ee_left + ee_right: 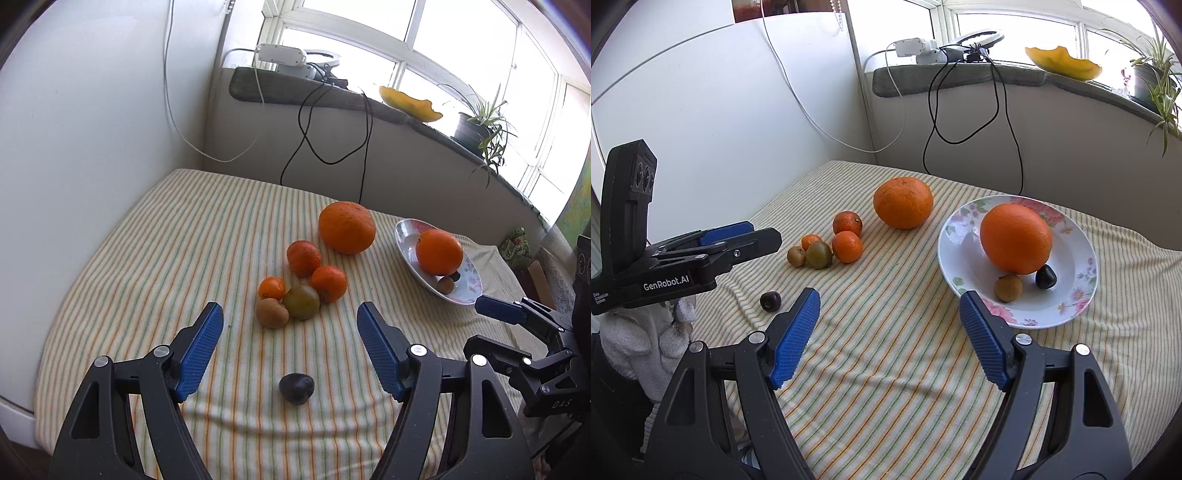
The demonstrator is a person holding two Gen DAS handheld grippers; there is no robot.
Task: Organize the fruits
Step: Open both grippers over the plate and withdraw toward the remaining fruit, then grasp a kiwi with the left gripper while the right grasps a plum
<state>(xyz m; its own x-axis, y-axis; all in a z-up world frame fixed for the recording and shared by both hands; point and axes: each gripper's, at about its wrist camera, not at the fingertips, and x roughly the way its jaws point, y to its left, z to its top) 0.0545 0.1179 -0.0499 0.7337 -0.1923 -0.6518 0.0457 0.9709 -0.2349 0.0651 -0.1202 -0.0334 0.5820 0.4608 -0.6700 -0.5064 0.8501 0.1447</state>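
Observation:
A floral plate (1078, 306) (404, 240) on the striped cloth holds a large orange (1015, 238) (439, 251), a small brown fruit (1007, 288) and a dark plum (1046, 277). Loose on the cloth lie a big orange (346, 227) (903, 202), three tangerines (303, 257), a greenish fruit (302, 302), a kiwi (271, 313) and a dark plum (296, 388) (770, 301). My left gripper (290, 334) is open, with the plum lying just behind its fingertips. My right gripper (889, 321) is open and empty, just left of the plate's near rim.
The striped cloth (166, 258) covers the table, which meets white walls at the left and back. A window sill (960, 79) behind carries white devices, hanging cables, a yellow dish (1063, 62) and a potted plant (1152, 74).

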